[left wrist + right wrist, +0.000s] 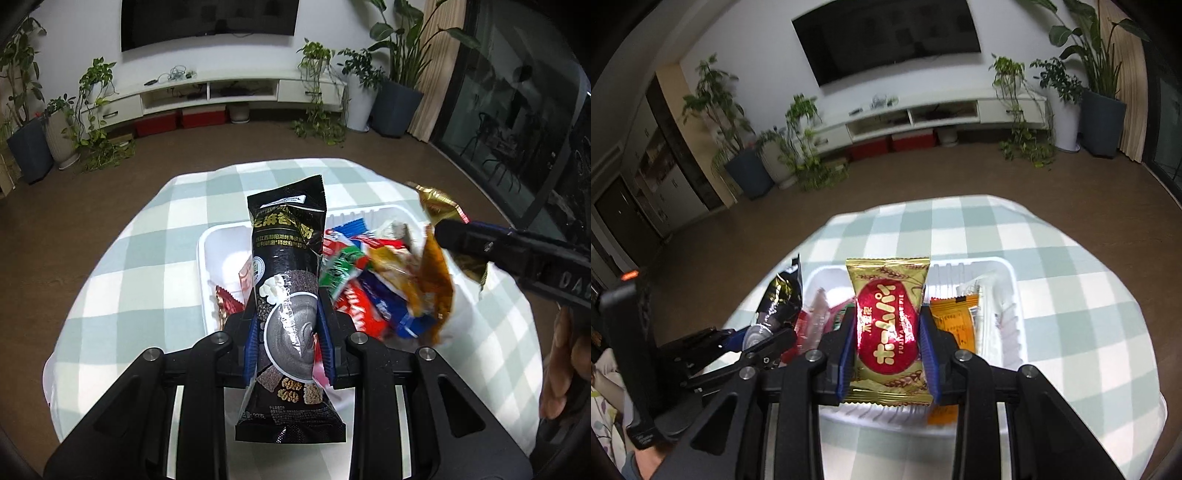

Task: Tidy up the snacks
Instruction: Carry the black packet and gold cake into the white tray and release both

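Your left hand-held gripper (pixel 288 328) is clamped on the black sesame-powder pouch (pixel 286 280) mid-body, and the right hand-held gripper (pixel 888 347) pinches the gold pie wrapper (pixel 888 325) — both above the white tray (pixel 1008 273). Light, crinkly, slippery film, probably crushable inside — keep holding mid-pack.

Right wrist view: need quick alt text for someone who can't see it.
The right gripper clamps a gold and red snack packet over a white tray of snacks on a checked tablecloth. At left, the left gripper holds a black sachet.
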